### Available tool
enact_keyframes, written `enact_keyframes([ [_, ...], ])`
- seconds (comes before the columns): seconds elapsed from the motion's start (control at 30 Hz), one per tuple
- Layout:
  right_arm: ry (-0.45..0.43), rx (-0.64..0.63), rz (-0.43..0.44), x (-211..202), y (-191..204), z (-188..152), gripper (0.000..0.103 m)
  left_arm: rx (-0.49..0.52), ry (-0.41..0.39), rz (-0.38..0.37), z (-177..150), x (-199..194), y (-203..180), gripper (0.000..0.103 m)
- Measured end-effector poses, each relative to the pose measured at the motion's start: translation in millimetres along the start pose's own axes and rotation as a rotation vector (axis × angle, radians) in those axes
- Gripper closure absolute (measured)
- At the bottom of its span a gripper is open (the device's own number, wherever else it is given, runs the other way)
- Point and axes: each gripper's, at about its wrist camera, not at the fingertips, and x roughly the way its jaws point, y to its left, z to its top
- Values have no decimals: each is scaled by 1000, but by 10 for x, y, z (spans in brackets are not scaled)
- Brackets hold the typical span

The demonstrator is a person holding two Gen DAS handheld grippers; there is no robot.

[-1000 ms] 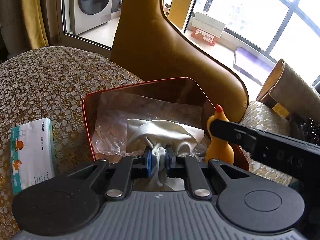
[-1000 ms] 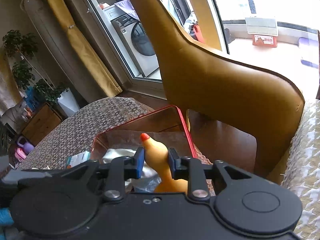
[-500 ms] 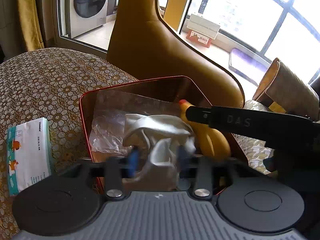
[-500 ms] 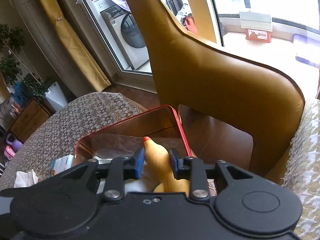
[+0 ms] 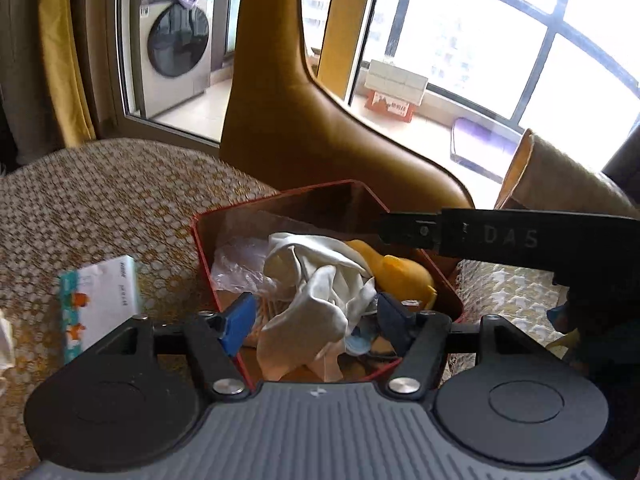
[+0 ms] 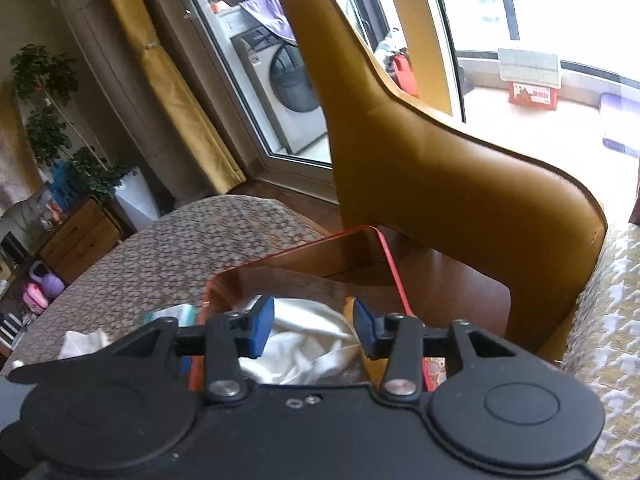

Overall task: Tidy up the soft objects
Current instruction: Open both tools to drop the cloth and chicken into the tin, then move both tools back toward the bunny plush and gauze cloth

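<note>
A red-rimmed box point(image 5: 280, 197) stands on the patterned table. In it lie a crumpled white cloth point(image 5: 316, 280), a yellow rubber chicken point(image 5: 396, 270) and clear plastic wrap point(image 5: 236, 264). My left gripper point(image 5: 314, 318) is open above the box's near edge, with the cloth lying loose between its blue pads. My right gripper point(image 6: 314, 326) is open and empty above the same box point(image 6: 384, 256); the cloth point(image 6: 308, 336) shows between its pads and a sliver of the chicken point(image 6: 349, 307) beside the right pad. The right gripper's black finger point(image 5: 500, 236) crosses the left wrist view.
A tissue pack point(image 5: 100, 300) lies on the table left of the box. A crumpled tissue point(image 6: 82, 342) lies further left. A tan leather chair point(image 5: 304, 128) stands just behind the box. A cushion with a houndstooth pattern point(image 6: 608, 320) is on the right.
Both grippers opened. The left let go of the white cloth and the right let go of the rubber chicken; both now lie in the box. Both grippers drew back and up.
</note>
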Motion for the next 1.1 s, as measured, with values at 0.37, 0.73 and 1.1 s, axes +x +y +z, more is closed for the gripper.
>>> enact_keyframes([
  [0.37,-27,-84,72,-644,365,-212,52,29,-98,38,-223,-885,145,31],
  [0.73,-35,-150,159,-989,914,-496,43,-14,-155,89,-532,-1563,519,28],
  [1.1,-19,-227,228,-1033,1487,-730,36,-50,-180,150,-915,-2059,1005,21],
])
